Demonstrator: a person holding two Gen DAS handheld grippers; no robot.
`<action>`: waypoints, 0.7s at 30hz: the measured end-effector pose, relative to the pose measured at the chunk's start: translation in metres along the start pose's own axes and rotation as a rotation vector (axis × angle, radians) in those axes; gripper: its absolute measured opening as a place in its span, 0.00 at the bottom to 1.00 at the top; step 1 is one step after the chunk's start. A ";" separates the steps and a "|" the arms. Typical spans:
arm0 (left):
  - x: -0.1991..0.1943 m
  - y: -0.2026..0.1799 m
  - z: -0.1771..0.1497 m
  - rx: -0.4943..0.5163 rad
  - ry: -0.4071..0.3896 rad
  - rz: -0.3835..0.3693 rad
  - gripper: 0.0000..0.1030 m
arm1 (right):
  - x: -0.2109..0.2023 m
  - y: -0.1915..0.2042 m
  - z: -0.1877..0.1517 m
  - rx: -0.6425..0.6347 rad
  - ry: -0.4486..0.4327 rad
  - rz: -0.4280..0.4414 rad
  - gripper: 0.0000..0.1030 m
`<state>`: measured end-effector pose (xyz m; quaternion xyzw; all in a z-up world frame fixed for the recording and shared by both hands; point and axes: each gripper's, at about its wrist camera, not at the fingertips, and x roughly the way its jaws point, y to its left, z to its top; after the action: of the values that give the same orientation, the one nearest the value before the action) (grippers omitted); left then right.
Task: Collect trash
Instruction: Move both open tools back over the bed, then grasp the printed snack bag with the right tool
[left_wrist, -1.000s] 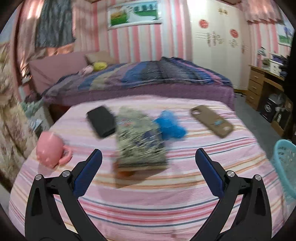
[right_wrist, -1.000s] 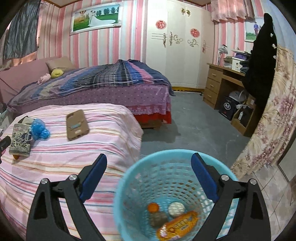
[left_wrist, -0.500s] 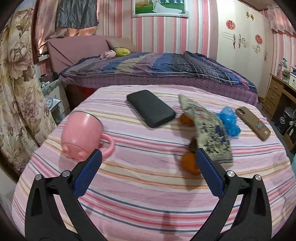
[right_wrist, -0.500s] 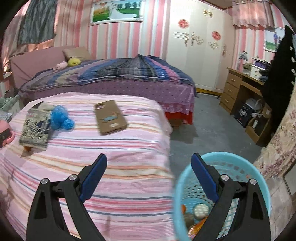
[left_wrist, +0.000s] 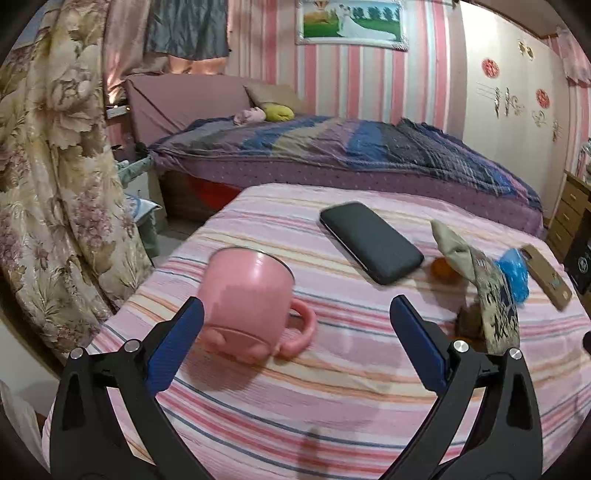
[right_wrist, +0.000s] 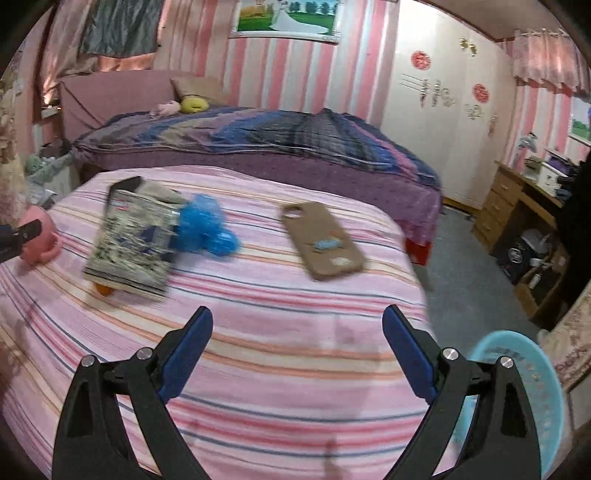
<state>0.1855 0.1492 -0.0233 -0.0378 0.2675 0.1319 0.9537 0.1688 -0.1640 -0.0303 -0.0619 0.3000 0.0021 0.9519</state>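
Observation:
On the pink striped table (left_wrist: 332, 398) lie a patterned snack packet (left_wrist: 496, 310), a crumpled blue wrapper (left_wrist: 515, 271) and small orange pieces (left_wrist: 443, 269). They also show in the right wrist view: the packet (right_wrist: 135, 245), the blue wrapper (right_wrist: 205, 230), an orange piece (right_wrist: 103, 290). My left gripper (left_wrist: 295, 321) is open and empty, its jaws around a pink mug (left_wrist: 247, 299) lying on its side. My right gripper (right_wrist: 297, 330) is open and empty above the table's near edge. A turquoise basket (right_wrist: 517, 398) stands low at the right.
A black phone (left_wrist: 371, 245) and a brown phone case (right_wrist: 321, 240) lie on the table. Behind stands a bed with a dark quilt (left_wrist: 351, 147). A floral curtain (left_wrist: 48, 184) hangs at the left. A wooden desk (right_wrist: 517, 199) stands at the right.
My left gripper has swung left from the packet to the pink mug. My right gripper has swung left from over the basket to the table; the basket now sits at the right edge.

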 end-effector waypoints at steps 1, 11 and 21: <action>-0.001 0.001 0.001 -0.003 -0.009 -0.002 0.95 | 0.005 0.008 0.002 0.013 0.014 0.031 0.89; 0.010 0.007 0.010 -0.012 0.039 -0.003 0.95 | 0.021 0.050 0.017 0.009 0.053 0.128 0.89; 0.015 0.021 0.011 -0.028 0.056 0.074 0.95 | 0.043 0.104 0.033 -0.045 0.071 0.190 0.89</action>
<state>0.1977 0.1747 -0.0222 -0.0449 0.2935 0.1695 0.9397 0.2182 -0.0587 -0.0403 -0.0544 0.3379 0.0970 0.9346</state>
